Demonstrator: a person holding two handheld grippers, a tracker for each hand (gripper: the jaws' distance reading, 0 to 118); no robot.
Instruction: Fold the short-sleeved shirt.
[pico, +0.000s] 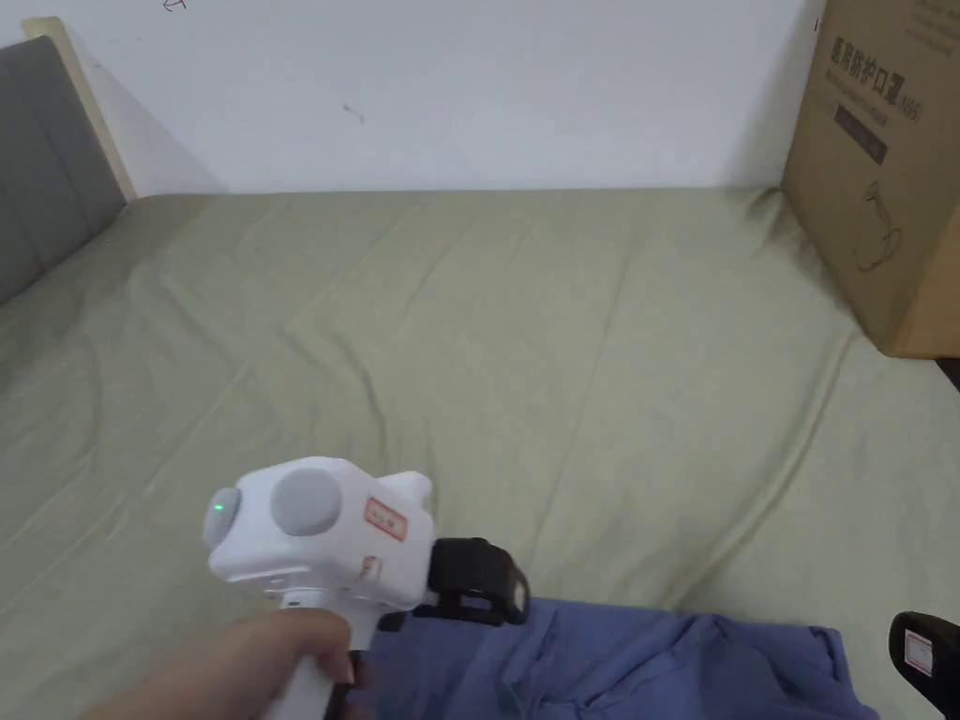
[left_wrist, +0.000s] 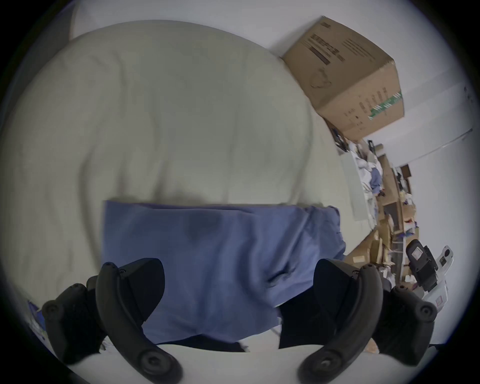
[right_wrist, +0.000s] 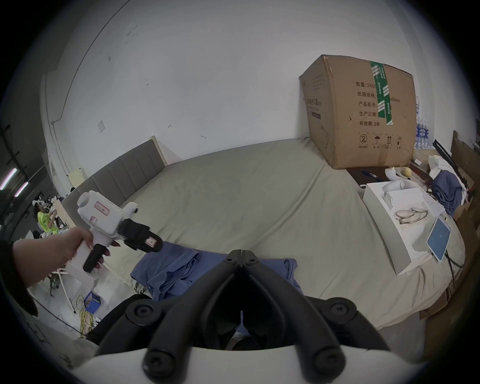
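Olive-sheeted bed (pico: 562, 356) lying against a white wall (pico: 450, 84), cardboard box (pico: 881, 178) sitting at its far right corner, blue shirt (pico: 619, 666) bunching at the near edge, left gripper (left_wrist: 237, 285) hovering with fingers released, right gripper (right_wrist: 241, 253) with fingers clenched on nothing.

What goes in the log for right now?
left gripper: open, above crumpled blue cotton shirt | right gripper: shut, empty | shirt: unfolded on green bedsheet

Blue shirt (left_wrist: 213, 259) between parted jaws
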